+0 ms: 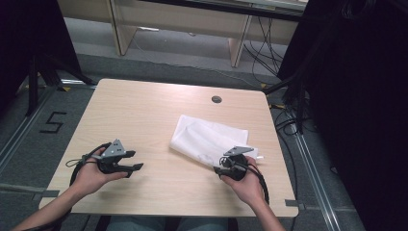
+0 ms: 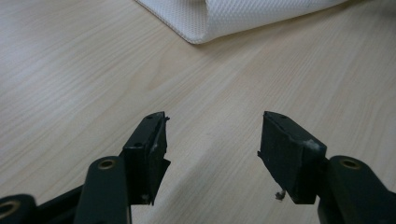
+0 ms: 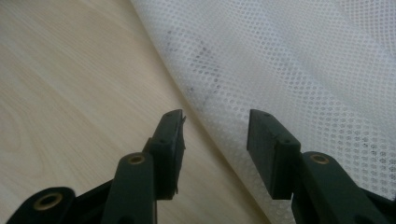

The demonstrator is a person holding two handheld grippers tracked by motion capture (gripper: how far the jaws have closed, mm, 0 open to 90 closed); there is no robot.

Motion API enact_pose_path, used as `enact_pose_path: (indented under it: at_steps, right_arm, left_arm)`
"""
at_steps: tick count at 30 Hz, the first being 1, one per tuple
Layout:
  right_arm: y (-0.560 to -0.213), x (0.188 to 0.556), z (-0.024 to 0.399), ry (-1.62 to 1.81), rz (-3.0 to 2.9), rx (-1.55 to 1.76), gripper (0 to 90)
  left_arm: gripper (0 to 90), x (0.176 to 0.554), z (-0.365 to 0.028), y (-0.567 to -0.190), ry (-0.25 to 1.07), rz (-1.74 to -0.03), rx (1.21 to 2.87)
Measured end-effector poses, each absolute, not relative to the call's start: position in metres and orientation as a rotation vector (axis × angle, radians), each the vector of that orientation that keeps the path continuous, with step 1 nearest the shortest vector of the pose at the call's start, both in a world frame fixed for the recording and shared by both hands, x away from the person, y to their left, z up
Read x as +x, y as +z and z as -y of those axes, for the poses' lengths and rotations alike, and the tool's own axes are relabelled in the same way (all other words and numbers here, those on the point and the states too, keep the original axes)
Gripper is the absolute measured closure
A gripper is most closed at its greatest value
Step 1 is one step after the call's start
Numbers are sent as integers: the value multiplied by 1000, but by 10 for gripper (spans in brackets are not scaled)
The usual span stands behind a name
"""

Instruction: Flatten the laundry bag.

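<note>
A pale wood desk carries a white mesh cloth above grey floor. Both the left tongs and right tongs gape wide, empty.

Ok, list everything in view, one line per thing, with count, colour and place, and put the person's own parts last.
White mesh fabric bag: one, white, folded flat on the right half of the table, near its right edge.
Light wooden table: one, pale wood grain, centre of the high view.
Round grommet hole: one, dark grey, near the table's far edge.
Wooden desk legs: pale wood, on the floor beyond the table.
Floor marking "5": one, black, on the grey floor left of the table.
Cables: several, black, on the floor at the far right.
Left tool: one, black, jaws open, over bare table at front left.
Right tool: one, black, jaws open, at the bag's near edge.
</note>
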State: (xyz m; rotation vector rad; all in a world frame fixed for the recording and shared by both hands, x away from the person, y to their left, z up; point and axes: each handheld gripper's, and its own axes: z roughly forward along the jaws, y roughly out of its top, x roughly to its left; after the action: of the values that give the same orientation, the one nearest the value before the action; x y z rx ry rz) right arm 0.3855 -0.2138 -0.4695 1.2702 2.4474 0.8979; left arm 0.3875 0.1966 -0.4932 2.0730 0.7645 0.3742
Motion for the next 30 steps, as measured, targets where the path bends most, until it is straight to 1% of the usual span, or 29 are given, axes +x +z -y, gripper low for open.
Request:
enact_pose_path:
  at_steps: [3,4,6,7,8,9,10,11,12,13,15,18,19,20,21,25,30]
  right_arm:
    - [-472,387,217,949,-2400,1264,592]
    - [-470,387,221,919,-2416,1266,605]
    - [-467,387,225,934,-2381,1296,635]
    - [-467,387,225,934,-2381,1296,635]
    - [-463,389,233,910,-2370,1283,687]
    - [-462,389,237,904,-2350,1300,717]
    - [-462,389,237,904,-2350,1300,717]
    - [-460,389,241,895,-2337,1323,753]
    - [-456,390,249,861,-2314,1357,812]
    - [-454,392,254,853,-2285,1363,843]
    - [-451,393,262,831,-2249,1410,871]
    - [-452,394,269,837,-2229,1455,891]
    - [-455,396,272,842,-2222,1492,900]
    - [-456,398,273,843,-2227,1484,900]
    - [-457,399,271,846,-2227,1497,900]
    - [-459,403,268,832,-2238,1474,900]
    - [-456,403,270,831,-2232,1483,900]
  left_arm:
    - [407,388,-196,-494,375,-762,2069]
    - [407,388,-197,-494,377,-752,2098]
    - [408,387,-196,-494,373,-764,2084]
    - [407,387,-196,-494,373,-764,2084]
    - [408,386,-195,-492,363,-759,2092]
    - [407,386,-193,-493,360,-773,2066]
    - [405,386,-193,-493,360,-773,2066]
    - [405,386,-192,-494,360,-754,2069]
    - [407,384,-193,-495,370,-724,2119]
    - [408,383,-192,-495,365,-724,2102]
    - [408,383,-193,-494,359,-721,2099]
    - [408,382,-196,-492,374,-708,2116]
    - [408,381,-196,-493,360,-714,2093]
    - [408,381,-197,-492,363,-705,2111]
    - [408,381,-195,-493,353,-744,2082]
    - [410,383,-193,-493,347,-747,2075]
    - [412,384,-190,-493,357,-703,2103]
